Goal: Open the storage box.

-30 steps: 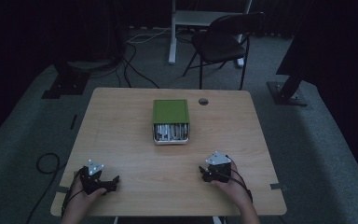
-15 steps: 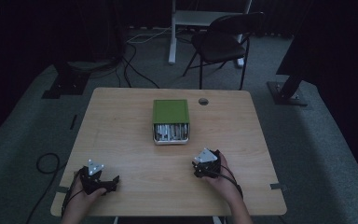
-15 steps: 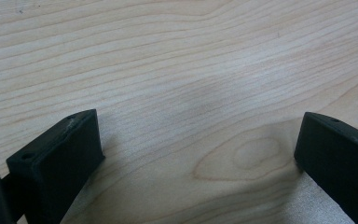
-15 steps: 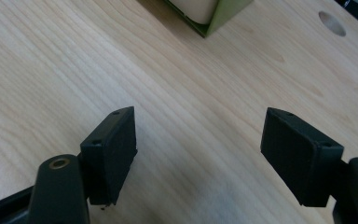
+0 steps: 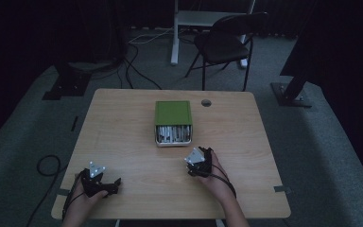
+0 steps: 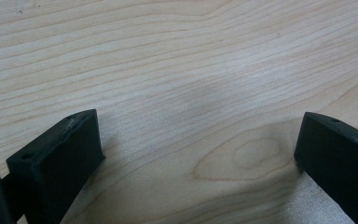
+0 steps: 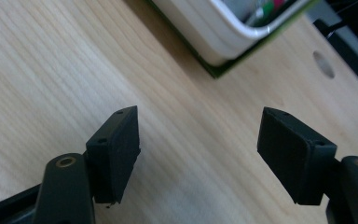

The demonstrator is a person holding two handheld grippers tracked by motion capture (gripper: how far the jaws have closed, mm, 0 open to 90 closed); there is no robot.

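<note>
- Reaching phase: the table bears a green-lidded tin just ahead of the right gripper.
- Right gripper's jaws, empty, have just been narrowing yet gape; next, line up on the tin's near rim.
- Left gripper rests wide, empty.

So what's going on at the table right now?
A person holds a claw in each hand at a wooden table. The right claw sits just short of the white tin with its green lid slid partway back; its jaws have just been closing a little, with nothing between them. The left claw rests open near the table's front edge, holding nothing.
</note>
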